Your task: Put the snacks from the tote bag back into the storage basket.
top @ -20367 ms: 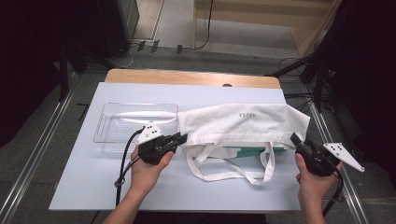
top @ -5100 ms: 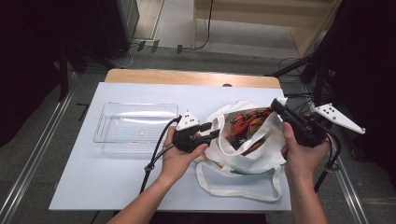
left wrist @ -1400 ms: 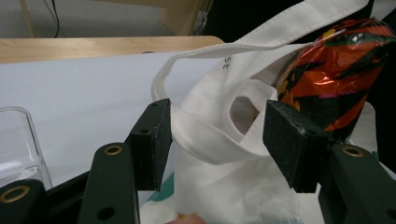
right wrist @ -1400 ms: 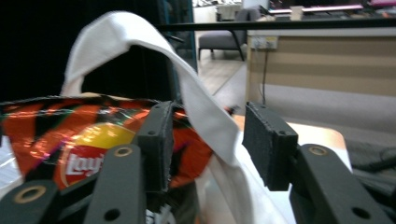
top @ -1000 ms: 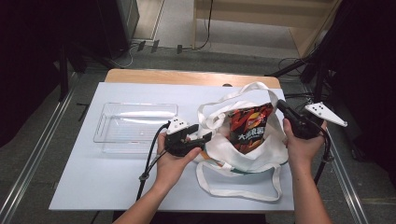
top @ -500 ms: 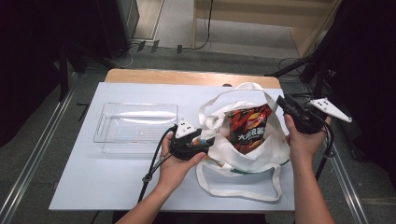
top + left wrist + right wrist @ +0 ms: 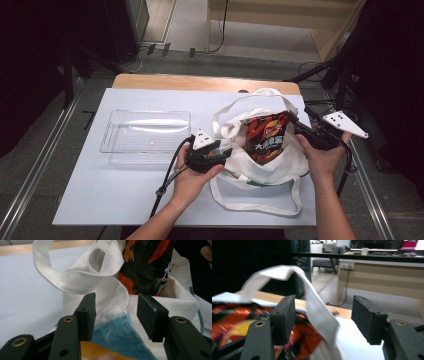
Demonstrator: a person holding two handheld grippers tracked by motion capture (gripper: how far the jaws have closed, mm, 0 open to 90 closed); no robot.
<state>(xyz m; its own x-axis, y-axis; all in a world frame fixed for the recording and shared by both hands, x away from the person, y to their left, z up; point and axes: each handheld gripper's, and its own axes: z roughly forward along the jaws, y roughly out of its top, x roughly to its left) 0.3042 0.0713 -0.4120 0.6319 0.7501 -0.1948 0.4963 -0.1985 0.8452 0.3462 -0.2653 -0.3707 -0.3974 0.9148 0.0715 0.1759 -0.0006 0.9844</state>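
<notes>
While the left gripper (image 7: 116, 315) gapes wide at the white tote bag (image 7: 112, 300) rim, the right gripper (image 7: 323, 320) spreads wide too, bag strap (image 7: 317, 307) between its jaws, chip packet (image 7: 265, 137) inside

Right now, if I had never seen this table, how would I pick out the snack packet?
Start at the pale blue table and pass the clear plastic tray on its left side to the white cloth tote bag on the right, between the person's two hands. The snack packet stands in the bag's open mouth. Its glossy black, red and orange print sets it apart from the plain white cloth and the see-through tray.
</notes>
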